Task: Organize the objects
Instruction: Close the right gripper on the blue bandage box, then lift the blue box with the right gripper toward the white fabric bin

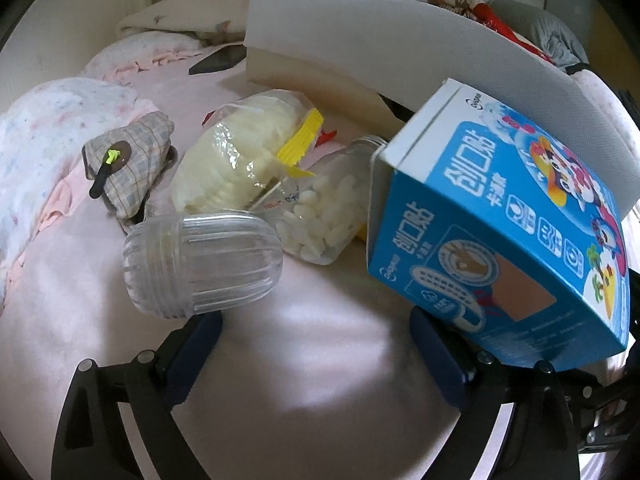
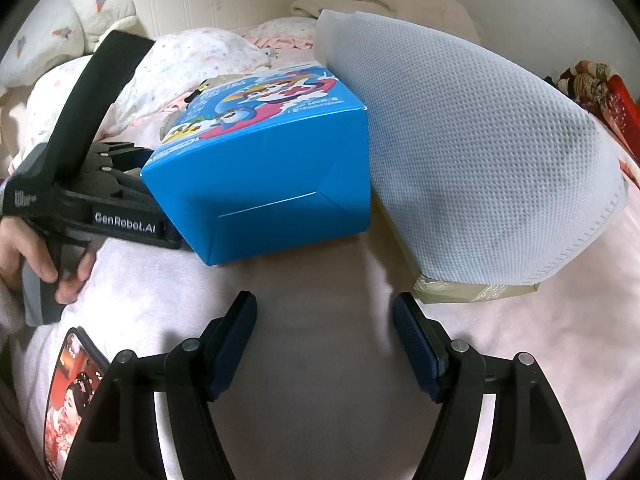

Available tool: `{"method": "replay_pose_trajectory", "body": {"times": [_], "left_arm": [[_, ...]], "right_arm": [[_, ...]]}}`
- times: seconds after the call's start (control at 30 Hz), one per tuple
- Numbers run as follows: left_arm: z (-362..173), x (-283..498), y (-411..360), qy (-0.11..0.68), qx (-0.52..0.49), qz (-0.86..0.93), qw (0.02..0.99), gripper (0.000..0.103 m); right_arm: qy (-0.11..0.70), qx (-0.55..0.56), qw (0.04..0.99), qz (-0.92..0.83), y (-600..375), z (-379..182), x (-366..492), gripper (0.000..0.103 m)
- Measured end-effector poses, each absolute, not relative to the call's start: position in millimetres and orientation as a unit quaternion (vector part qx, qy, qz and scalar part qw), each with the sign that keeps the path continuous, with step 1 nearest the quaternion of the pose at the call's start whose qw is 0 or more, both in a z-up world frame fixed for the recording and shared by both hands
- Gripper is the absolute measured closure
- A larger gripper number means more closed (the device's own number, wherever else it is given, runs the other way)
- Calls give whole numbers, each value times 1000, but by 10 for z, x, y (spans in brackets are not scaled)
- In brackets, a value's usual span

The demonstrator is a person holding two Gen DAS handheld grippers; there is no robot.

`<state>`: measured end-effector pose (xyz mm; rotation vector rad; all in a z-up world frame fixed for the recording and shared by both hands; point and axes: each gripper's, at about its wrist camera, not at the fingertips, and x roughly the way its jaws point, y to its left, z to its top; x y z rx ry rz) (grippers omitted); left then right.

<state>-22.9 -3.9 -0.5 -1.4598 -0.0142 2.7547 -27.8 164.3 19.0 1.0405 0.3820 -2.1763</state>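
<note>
A blue plaster box (image 1: pixel 504 224) stands tilted at the right, its lower edge over the right finger of my left gripper (image 1: pixel 316 340). That gripper is open, with only pink sheet between its fingers. A clear ribbed plastic jar (image 1: pixel 200 264) lies just beyond its left finger. Behind it lie a bottle of white pills (image 1: pixel 324 216), a bag of cotton pads (image 1: pixel 240 152) and a plaid pouch (image 1: pixel 132 160). In the right wrist view the blue plaster box (image 2: pixel 264 176) leans against a white mesh cover (image 2: pixel 480 152). My right gripper (image 2: pixel 326 316) is open and empty, short of the box.
The white mesh cover (image 1: pixel 360 28) drapes a cardboard box (image 2: pixel 472 290). A lit phone (image 2: pixel 72 392) lies at the bottom left, by a hand (image 2: pixel 24 248) on the left tool's body (image 2: pixel 124 224). Crumpled bedding (image 1: pixel 52 120) lies left; a dark flat object (image 1: pixel 218 60) sits farther back.
</note>
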Motion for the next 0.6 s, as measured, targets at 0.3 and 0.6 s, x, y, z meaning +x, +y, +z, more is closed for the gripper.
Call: {"method": "replay_pose_trajectory", "body": {"times": [0.3,0.6], "left_arm": [[204,-234,-133,-39,-498,866,21,46],[879,-26,-44,39,-452,889,54,45]], "right_arm": [[110,412,358,-831,1814,226,-431,32],[54,389,387,-834,2101,474,-235,36]]}}
